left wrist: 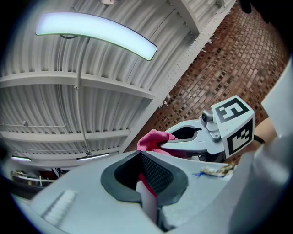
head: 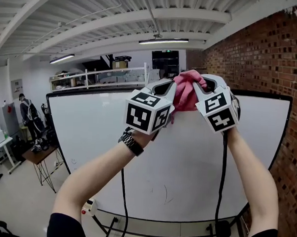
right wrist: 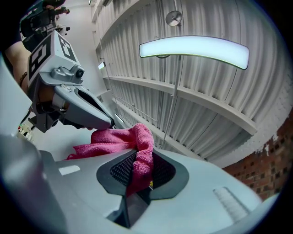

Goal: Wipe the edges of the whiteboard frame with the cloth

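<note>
A pink cloth (head: 187, 90) is bunched at the top edge of the whiteboard's black frame (head: 263, 94), held between both grippers. My left gripper (head: 166, 87) is raised at the cloth's left side, shut on it. In the left gripper view a strip of cloth (left wrist: 144, 182) sits pinched in the left gripper (left wrist: 147, 179). My right gripper (head: 207, 87) is shut on the cloth's right side. The right gripper view shows the cloth (right wrist: 137, 157) draped into the closed right gripper (right wrist: 139, 177), with the left gripper (right wrist: 87, 112) just beyond. The whiteboard (head: 186, 163) face below is mostly blank.
A brick wall (head: 273, 53) runs along the right, close to the board's right edge. Black cables (head: 222, 175) hang from the grippers in front of the board. A small desk (head: 38, 156) and a person (head: 26, 110) are at the far left. The board's stand (head: 222, 227) rests on the floor.
</note>
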`<state>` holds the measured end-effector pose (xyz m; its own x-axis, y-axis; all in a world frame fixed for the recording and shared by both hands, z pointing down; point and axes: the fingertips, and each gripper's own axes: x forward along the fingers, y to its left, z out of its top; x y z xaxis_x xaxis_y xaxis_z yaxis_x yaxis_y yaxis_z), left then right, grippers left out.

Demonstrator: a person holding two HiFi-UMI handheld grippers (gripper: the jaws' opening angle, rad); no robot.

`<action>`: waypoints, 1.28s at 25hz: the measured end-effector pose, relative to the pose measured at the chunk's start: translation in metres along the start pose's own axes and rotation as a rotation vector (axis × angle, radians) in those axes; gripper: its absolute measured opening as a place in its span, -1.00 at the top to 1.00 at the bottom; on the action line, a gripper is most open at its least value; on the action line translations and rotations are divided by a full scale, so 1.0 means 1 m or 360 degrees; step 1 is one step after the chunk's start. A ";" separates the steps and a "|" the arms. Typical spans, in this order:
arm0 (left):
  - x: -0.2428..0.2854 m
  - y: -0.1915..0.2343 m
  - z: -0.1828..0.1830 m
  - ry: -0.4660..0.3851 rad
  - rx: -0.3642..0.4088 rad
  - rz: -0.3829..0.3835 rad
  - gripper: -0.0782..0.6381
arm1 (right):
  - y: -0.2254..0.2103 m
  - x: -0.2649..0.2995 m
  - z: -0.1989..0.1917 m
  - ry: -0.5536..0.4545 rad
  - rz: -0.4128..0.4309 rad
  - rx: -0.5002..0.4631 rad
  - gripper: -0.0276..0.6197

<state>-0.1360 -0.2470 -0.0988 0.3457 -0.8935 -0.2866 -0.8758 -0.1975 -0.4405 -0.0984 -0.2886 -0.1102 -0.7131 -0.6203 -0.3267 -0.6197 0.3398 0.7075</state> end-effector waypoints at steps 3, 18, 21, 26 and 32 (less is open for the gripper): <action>0.006 0.001 -0.001 -0.0063 -0.0171 -0.0030 0.78 | -0.007 -0.005 -0.007 0.0050 -0.0021 -0.0042 0.70; 0.086 -0.105 0.030 -0.0078 -0.0011 -0.0085 0.78 | -0.102 -0.059 -0.075 0.0049 -0.0053 -0.0041 0.70; 0.109 -0.136 0.037 -0.0066 0.0003 -0.0115 0.78 | -0.133 -0.077 -0.097 0.0039 -0.0065 0.0001 0.70; 0.145 -0.174 0.046 -0.0048 0.0018 -0.0129 0.78 | -0.175 -0.103 -0.129 0.0026 -0.0101 0.0042 0.70; 0.181 -0.223 0.053 -0.0036 0.0099 -0.0184 0.77 | -0.224 -0.128 -0.166 0.0083 -0.0160 0.0052 0.70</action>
<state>0.1403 -0.3434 -0.0977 0.4513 -0.8567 -0.2499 -0.8073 -0.2725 -0.5235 0.1862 -0.4021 -0.1227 -0.6291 -0.6882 -0.3613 -0.6984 0.2964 0.6515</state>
